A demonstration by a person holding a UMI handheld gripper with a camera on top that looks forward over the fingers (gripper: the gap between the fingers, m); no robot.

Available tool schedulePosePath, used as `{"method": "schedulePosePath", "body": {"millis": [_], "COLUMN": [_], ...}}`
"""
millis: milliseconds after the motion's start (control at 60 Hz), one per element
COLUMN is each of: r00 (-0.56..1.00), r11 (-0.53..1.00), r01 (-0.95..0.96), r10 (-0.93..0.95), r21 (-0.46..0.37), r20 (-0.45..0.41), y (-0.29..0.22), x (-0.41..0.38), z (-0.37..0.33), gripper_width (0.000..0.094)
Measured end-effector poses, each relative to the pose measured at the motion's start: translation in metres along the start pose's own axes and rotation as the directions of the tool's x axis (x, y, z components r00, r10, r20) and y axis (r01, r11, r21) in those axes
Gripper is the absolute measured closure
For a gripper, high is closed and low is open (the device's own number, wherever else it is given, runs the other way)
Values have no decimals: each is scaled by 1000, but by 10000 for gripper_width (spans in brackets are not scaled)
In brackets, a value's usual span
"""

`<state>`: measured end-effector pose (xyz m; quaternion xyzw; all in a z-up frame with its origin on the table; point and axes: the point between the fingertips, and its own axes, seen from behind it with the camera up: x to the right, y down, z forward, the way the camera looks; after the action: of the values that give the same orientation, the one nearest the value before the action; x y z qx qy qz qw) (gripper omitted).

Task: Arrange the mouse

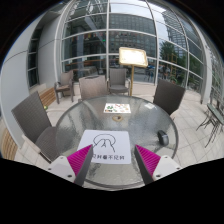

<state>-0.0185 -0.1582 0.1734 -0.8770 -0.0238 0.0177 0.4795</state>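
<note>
A white sheet [108, 146] with a drawn mouse outline and a line of print lies on the round glass table [75, 125], just ahead of my fingers. A small dark object [163, 137], which looks like the mouse, sits near the table's right edge, to the right of the sheet. My gripper [114, 160] is open and empty above the table's near edge, its magenta pads [80, 158] spread either side of the sheet's near end.
A white card with black marks [117, 108] lies at the far side of the table, a tiny object [113, 121] in front of it. Several grey chairs [168, 97] ring the table. A sign stand [133, 57] is beyond, before glass walls.
</note>
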Motion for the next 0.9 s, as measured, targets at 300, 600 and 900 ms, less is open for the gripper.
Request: {"method": "schedulePosePath", "body": {"millis": [300,600,900], "r00": [997,979,987], "r11": [993,972,972], "r01": [7,-77,-59], "r10": [-15,33,23], "r21": [-117,-222,-225], "r20": [-73,-199,-159], "y": [77,110,71], "x": [101,259,309], "z": [40,111,228], "gripper_width": [92,110,114]}}
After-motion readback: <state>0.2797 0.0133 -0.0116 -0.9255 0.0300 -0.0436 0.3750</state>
